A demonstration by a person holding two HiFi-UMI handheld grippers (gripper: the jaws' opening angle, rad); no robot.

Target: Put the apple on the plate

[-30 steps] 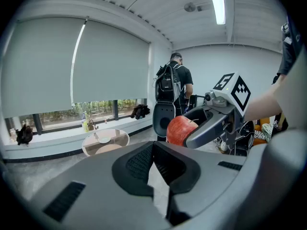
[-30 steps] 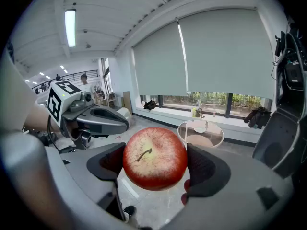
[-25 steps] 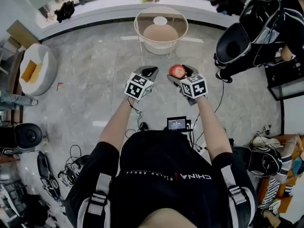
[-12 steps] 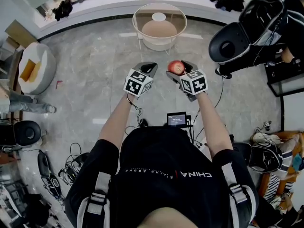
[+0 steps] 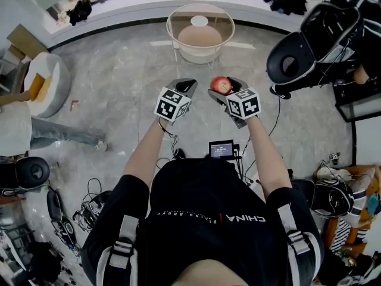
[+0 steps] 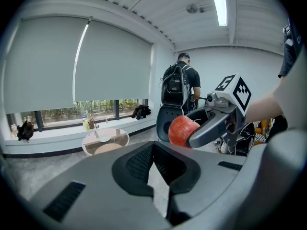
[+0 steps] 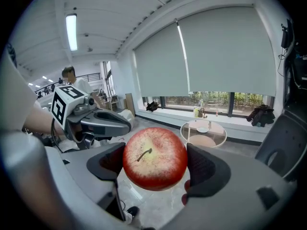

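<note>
Bystander's leg [image 5: 66,137] in; apple [image 7: 154,158] stem camera-ward.

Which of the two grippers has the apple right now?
The right gripper: its jaws are clamped on the red apple, one pad on each side. The left gripper has its jaws together with nothing between them.

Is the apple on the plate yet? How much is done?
Done: the red apple is picked up, clamped in the right gripper. In hand: it hangs over the floor, short of the round glass table. Left: carry it there and set it on the small white plate. The left gripper is shut and empty.
</note>
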